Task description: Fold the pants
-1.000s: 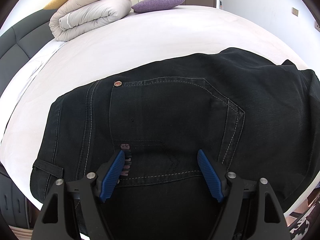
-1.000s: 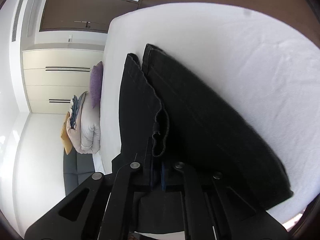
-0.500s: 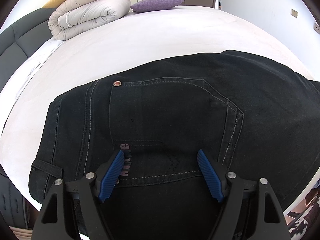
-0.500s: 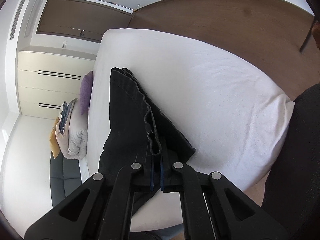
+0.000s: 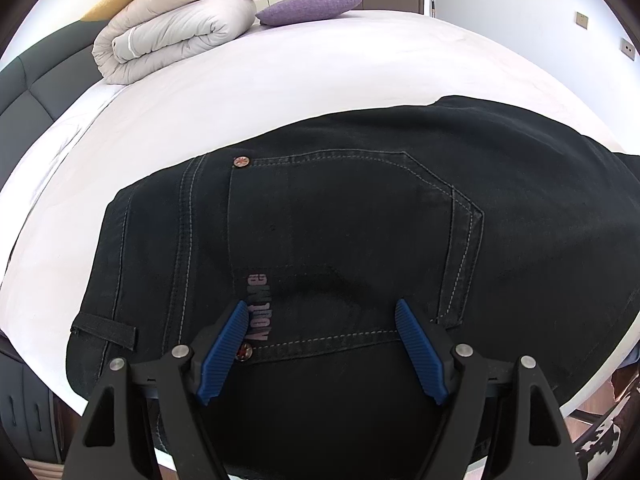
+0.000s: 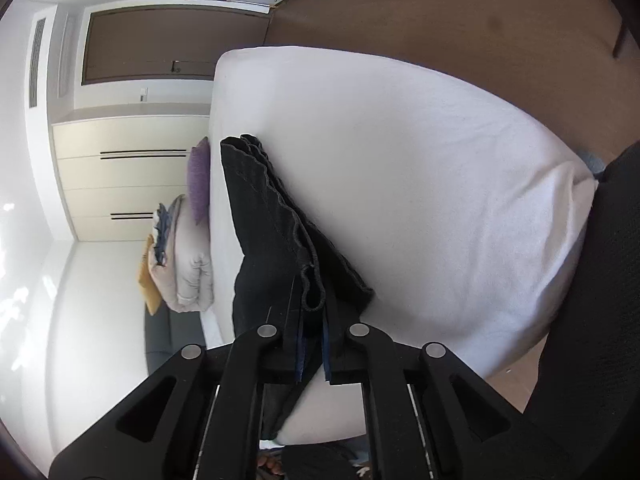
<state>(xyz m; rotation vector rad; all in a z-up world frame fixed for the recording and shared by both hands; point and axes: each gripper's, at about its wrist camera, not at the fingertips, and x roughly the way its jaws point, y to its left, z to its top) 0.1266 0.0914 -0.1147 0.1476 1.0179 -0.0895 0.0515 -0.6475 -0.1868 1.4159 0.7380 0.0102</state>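
Black jeans [image 5: 360, 220] lie on the white bed [image 5: 280, 72], seat side up, back pocket and waistband towards me. My left gripper [image 5: 320, 340] is open, its blue pads [image 5: 224, 352] spread just above the pocket near the waistband, holding nothing. In the right wrist view my right gripper [image 6: 312, 344] is shut on the bunched hems of the jeans legs [image 6: 280, 232], lifted off the bed [image 6: 400, 160] so the legs hang in a stacked fold.
A rolled duvet [image 5: 172, 36] and a purple pillow [image 5: 308, 8] lie at the bed's far end by the dark headboard [image 5: 28, 88]. Wardrobe doors [image 6: 132, 176] and wooden floor [image 6: 440, 20] lie beyond. A person's dark clothing [image 6: 600, 300] is at the right.
My right gripper has carried the leg hems back towards the waist end, so the visible leg length has shortened and bunched. My left gripper has stayed open over the pocket.
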